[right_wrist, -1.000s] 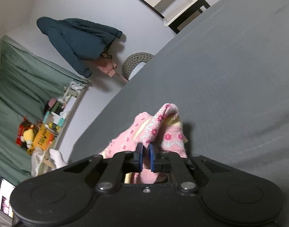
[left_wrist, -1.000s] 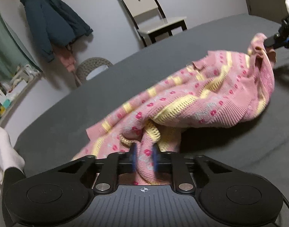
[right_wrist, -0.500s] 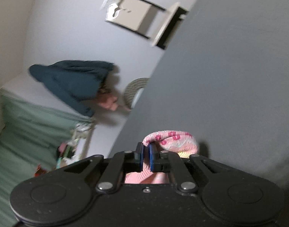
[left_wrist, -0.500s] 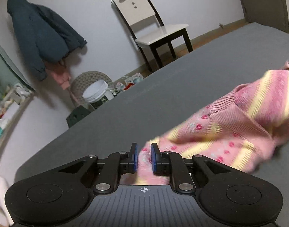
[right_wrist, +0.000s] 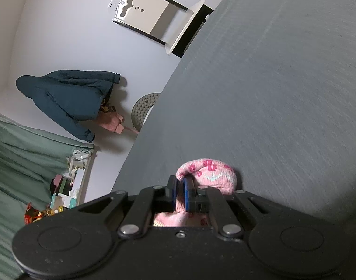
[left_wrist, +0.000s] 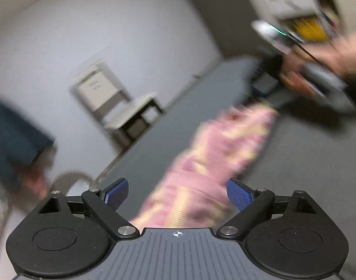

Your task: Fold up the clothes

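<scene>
Now, left wrist view: heavily blurred.
Left claw (left_wrist: 176,192): spread wide, blue pads (left_wrist: 238,194) well apart, gripping nothing.
Sweater (left_wrist: 215,163): pink knit with yellow bands, stretched from between the spread pads up and away to the right; whether it touches either pad cannot be told through the blur.
Bed (left_wrist: 301,163): dark grey surface under and beside the sweater.
Right claw (left_wrist: 274,95): a dark smear at the sweater's far end, below a hand (left_wrist: 318,65); its jaws cannot be read from here.
Chair (left_wrist: 115,102): pale seat and back, dark legs, against the wall beyond the bed.
Jacket (left_wrist: 12,140): dark blue, at the left edge.

Right wrist view: sharp.
Right claw (right_wrist: 180,192): pressed together, pinching a fold of the sweater (right_wrist: 210,171) between its blue pads (right_wrist: 187,193).
Sweater: pink with darker pink flowers and a pale blue mark, bulging over the pads; more of it shows beneath the claw body.
Bed (right_wrist: 283,93): grey sheet fills the right of the view.
Chair (right_wrist: 159,16): by the wall past the bed's edge.
Jacket (right_wrist: 66,100): hanging on the wall.
Curtain (right_wrist: 21,168): green, far left, with a cluttered shelf (right_wrist: 70,186) beside it.
</scene>
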### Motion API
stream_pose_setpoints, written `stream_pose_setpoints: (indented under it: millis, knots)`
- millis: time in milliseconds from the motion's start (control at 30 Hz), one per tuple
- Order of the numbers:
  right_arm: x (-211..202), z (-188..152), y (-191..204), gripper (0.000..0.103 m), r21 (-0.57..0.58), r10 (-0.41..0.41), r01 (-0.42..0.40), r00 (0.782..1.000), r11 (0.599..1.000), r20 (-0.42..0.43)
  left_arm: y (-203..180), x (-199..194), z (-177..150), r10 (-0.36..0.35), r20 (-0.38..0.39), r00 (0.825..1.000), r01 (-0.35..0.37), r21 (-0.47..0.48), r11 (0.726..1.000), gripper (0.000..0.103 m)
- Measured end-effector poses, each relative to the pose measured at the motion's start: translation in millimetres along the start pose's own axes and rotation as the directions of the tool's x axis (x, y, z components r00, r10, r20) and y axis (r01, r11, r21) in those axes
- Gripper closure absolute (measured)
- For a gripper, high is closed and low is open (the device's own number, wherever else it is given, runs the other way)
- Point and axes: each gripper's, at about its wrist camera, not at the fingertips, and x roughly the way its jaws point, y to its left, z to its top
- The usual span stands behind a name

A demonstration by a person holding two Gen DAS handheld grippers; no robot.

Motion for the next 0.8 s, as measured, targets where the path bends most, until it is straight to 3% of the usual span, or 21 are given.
stream_pose_setpoints:
  millis: [33, 133, 167, 233, 333, 500, 600, 700, 800]
  knots:
    - [-0.7, -0.6, 0.4, 0.096, -0.002, 0.001, -0.001, 1.000, 1.000, -0.001, -13.8, 4.0, 0.1, 0.001, -0.025, 1.000, 0.001, 0.069, 0.998, 0.011]
    - [-2.5, -3.0, -1.4, 0.096, -0.003, 0.002, -0.002, 1.000, 1.000, -0.003, -31.2, 21.1, -2.9, 0.037, -0.068, 0.997, -0.029, 0.111, 0.993, 0.013]
    - [-2.4, -3.7, -2.1, 0.095, -0.001, 0.001, -0.001, 1.000, 1.000, -0.004, -29.9, 27.9, -2.9, 0.048, -0.076, 0.996, -0.042, 0.085, 0.996, 0.017]
    - [-1.9, -4.3, -3.8, 0.095, 0.005, 0.001, -0.001, 1.000, 1.000, -0.008, -25.4, 43.9, -4.2, 0.073, -0.122, 0.990, -0.065, 0.065, 0.996, 0.057]
    - [-1.0, -3.2, -5.0, 0.095, 0.009, 0.006, -0.006, 1.000, 1.000, -0.010, -19.5, 63.3, -7.9, 0.066, -0.184, 0.981, -0.060, 0.040, 0.997, 0.091]
    - [2.2, 0.7, -6.9, 0.095, 0.016, 0.018, -0.018, 1.000, 1.000, -0.008, 10.6, 67.8, -7.9, -0.009, -0.173, 0.985, -0.009, -0.106, 0.994, 0.094]
    - [3.4, 0.6, -9.1, 0.095, 0.018, 0.021, -0.021, 1.000, 1.000, -0.011, 47.2, 82.4, -11.0, -0.033, -0.183, 0.983, -0.011, -0.234, 0.972, 0.095]
    - [5.1, -0.7, -10.2, 0.095, 0.016, 0.016, -0.015, 1.000, 1.000, -0.019, 80.6, 102.6, -20.5, -0.096, -0.204, 0.974, 0.012, -0.378, 0.926, 0.094]
    - [5.6, -1.4, -11.4, 0.095, 0.015, 0.009, -0.009, 1.000, 1.000, -0.025, 106.6, 123.2, -31.1, -0.162, -0.228, 0.960, 0.017, -0.530, 0.848, 0.093]
